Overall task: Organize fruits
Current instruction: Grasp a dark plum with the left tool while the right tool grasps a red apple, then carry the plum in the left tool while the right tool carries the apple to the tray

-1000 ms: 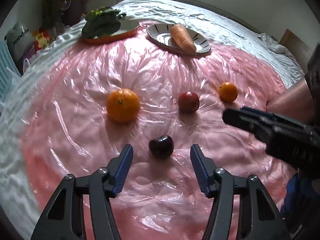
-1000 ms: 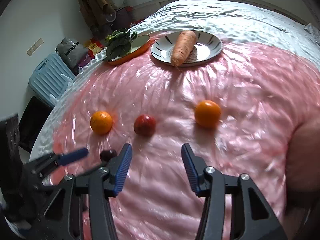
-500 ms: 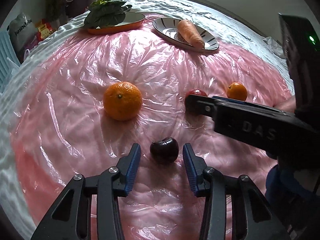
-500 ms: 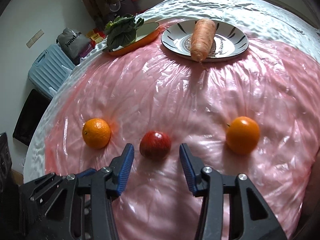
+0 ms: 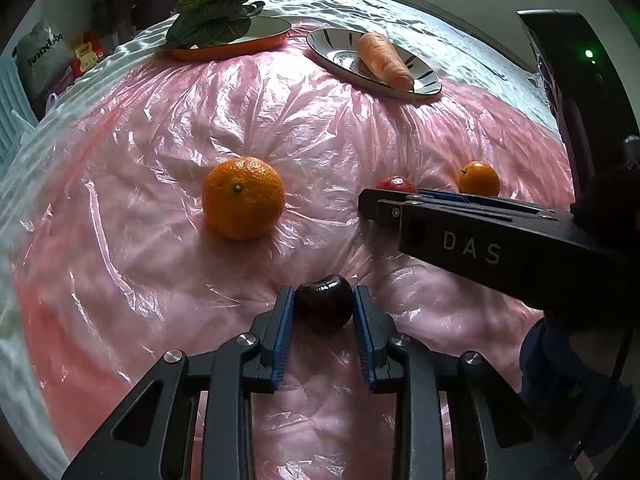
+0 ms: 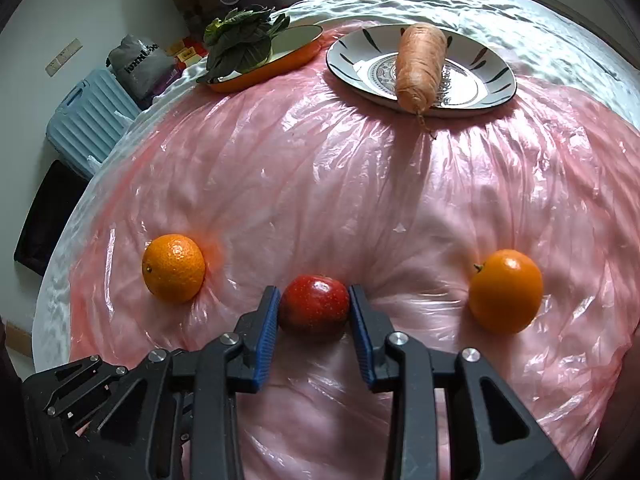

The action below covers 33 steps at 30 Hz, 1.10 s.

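Between the fingers of the left gripper (image 5: 324, 308) a dark cherry (image 5: 324, 306) is clamped, both blue pads pressed on its flanks, the jaws having just been closing onto it; it is seen resting on the pink plastic sheet (image 5: 160, 280) that covers the tabletop, at the very tips and centred between them, so a straight lift appears to be all that is called for. Between the fingers of the right gripper (image 6: 314, 310) a small red fruit (image 6: 314, 308) is likewise pinched, the jaws having just been closing, the pads set on its left and right sides; it too sits on the sheet. Both fruits are round, so no long axis need be reckoned with. To the left of the right fingers a mandarin (image 6: 174, 268) is seen, to their right a smoother orange fruit (image 6: 506, 290), both apart from the pads. Far ahead lie a striped plate (image 6: 492, 76) bearing a carrot (image 6: 420, 64) and an orange dish (image 6: 300, 42) of leafy greens (image 6: 240, 40); which is meant for fruit cannot be told.
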Tool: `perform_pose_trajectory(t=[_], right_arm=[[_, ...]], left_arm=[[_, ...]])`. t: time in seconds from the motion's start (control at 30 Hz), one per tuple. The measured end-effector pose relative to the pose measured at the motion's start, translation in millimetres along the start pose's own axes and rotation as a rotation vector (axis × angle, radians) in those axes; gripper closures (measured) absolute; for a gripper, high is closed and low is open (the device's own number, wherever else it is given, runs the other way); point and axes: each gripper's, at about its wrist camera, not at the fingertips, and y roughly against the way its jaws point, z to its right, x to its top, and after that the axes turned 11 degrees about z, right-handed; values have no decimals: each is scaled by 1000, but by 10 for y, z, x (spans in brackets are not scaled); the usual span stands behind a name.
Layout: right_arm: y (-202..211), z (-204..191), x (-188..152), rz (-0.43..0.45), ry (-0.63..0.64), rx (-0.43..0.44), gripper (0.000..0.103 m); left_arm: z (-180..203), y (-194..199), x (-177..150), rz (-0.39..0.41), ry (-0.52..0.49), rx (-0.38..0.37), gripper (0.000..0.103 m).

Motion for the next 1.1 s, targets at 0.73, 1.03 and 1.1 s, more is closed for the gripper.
perform_pose_trajectory(t=[0.73, 1.03, 1.1], right_arm=[[564, 157, -59, 87, -71, 36, 47], [987, 110, -467, 75, -71, 16, 47], [1088, 109, -593, 64, -69, 10, 47]], left_arm=[[80, 235, 55, 28, -14, -11, 78], [185, 460, -2, 29, -75, -17, 78], [246, 516, -36, 25, -102, -20, 78]])
